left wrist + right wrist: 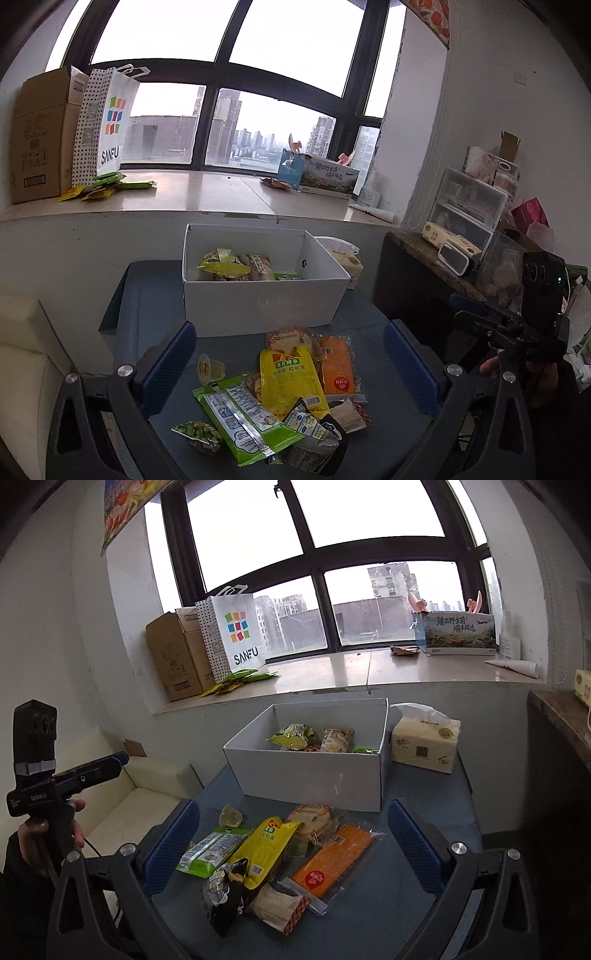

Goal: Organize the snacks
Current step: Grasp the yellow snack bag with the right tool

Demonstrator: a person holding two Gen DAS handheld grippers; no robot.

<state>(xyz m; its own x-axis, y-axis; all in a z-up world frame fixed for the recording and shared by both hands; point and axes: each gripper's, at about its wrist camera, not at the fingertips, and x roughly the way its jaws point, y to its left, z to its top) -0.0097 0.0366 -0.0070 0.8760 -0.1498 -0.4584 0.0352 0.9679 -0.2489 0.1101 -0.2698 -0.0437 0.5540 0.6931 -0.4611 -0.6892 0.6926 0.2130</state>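
A white open box (264, 299) (314, 775) stands on the blue table and holds a few snack packets (221, 264) (291, 736). In front of it lies a pile of snacks: a yellow pouch (290, 376) (267, 845), an orange packet (338, 365) (334, 860), a green packet (243, 417) (212, 853), a jelly cup (210, 367) (231, 816) and a dark packet (314, 439) (225, 893). My left gripper (290, 363) is open and empty above the pile. My right gripper (293, 843) is open and empty above it too.
A tissue pack (424, 742) stands right of the box. The window sill holds a cardboard box (40, 136), a SANFU bag (107, 125), green packets (107, 184) and a printed box (321, 173). A cluttered shelf (469, 229) is at the right, a cream seat (140, 790) at the left.
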